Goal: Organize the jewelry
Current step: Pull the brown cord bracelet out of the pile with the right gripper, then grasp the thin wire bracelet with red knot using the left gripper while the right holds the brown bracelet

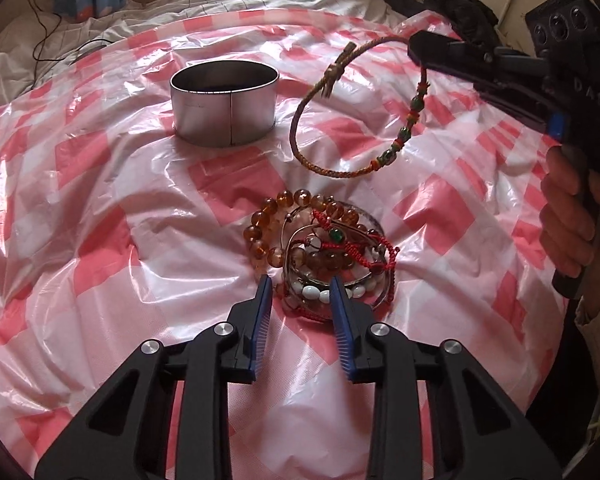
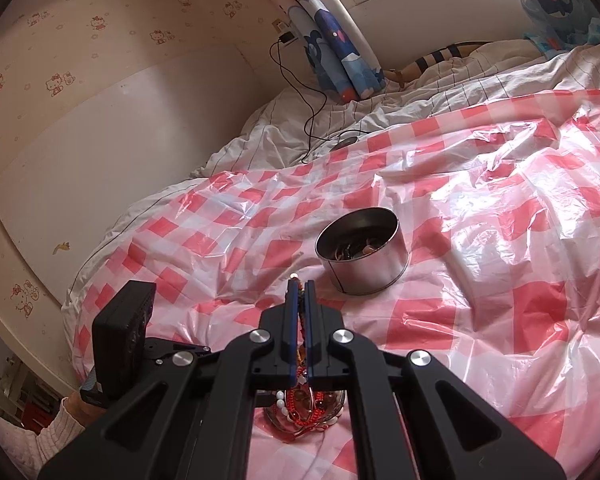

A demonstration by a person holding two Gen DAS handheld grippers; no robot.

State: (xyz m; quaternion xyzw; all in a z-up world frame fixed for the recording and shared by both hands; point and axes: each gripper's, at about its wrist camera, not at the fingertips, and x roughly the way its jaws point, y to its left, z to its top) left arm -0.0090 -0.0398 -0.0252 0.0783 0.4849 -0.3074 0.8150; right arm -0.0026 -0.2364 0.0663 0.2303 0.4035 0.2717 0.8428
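Left tongs (image 1: 300,286) straddle white beads at the near edge of the bracelet pile (image 1: 320,252), pads apart. Beyond, right tongs (image 1: 420,46) clench a braided cord bracelet (image 1: 328,128) aloft. Farthest stands the metal tin (image 1: 225,103) on the bed's checked sheet (image 1: 100,200).

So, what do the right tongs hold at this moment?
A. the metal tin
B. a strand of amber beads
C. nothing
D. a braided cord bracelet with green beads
D: in the left wrist view the right tongs are shut on the braided cord bracelet, which hangs in the air above the jewelry pile, apart from the metal tin.
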